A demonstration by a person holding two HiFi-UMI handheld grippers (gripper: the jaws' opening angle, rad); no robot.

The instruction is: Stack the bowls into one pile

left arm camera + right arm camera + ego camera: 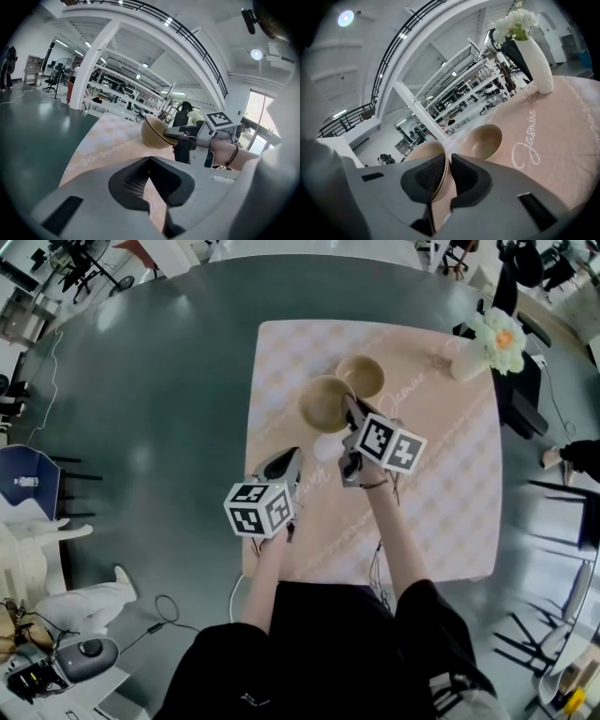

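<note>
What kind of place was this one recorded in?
Probably a large open lab or workshop hall, not a home: long shelving racks, a railed upper gallery on white columns, and office chairs beyond the round table.

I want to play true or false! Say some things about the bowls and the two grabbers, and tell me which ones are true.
1. The right gripper pinches the rim of a tan bowl. True.
2. The left gripper holds a bowl too. False: nothing is between its jaws.
3. The second bowl sits on the pink cloth. True.
4. The vase is empty. False: white flowers stand in it.
</note>
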